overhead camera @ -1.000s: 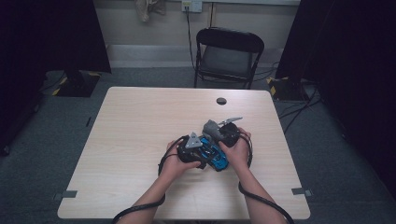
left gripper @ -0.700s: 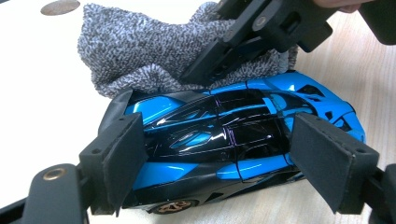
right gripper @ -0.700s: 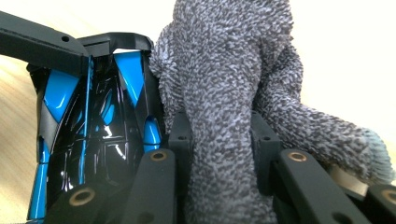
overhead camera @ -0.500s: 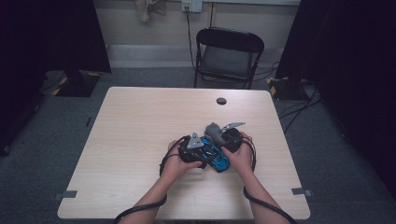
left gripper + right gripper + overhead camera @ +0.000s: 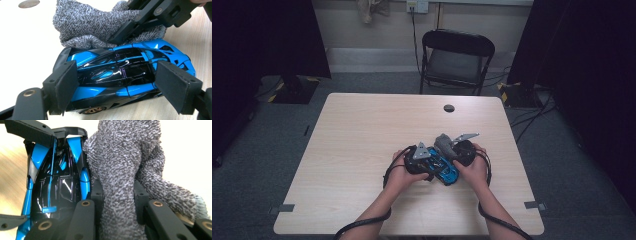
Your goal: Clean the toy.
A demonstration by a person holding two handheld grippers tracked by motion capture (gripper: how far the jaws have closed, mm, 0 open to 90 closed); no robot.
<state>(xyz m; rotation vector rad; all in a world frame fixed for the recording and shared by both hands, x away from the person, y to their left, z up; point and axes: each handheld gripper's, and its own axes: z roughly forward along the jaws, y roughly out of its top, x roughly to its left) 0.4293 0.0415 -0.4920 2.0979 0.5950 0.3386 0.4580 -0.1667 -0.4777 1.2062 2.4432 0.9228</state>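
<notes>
Toy car (image 5: 117,75) glossy blue, black; grey knitted cloth (image 5: 125,170) pressed alongside.

Glossy finish on the toy car (image 5: 125,75): blue and black panels, smooth as lacquered plastic, bright highlights running across the roof, and a coppery metallic sheen on the wheel hub at its near edge. Pressed right against it, the cloth (image 5: 125,170) is the opposite: a nubbly, speckled grey-and-white knit, rough and matt, no shine at all. The left gripper (image 5: 120,92) shows matt black pads with a soft, foam-like face and dull hard black arms, brass-coloured rivets set in them. The right gripper (image 5: 117,202) has the same flat black look and the same brassy rivets. The counter (image 5: 362,130) is pale wood grain, smooth, low sheen.
</notes>
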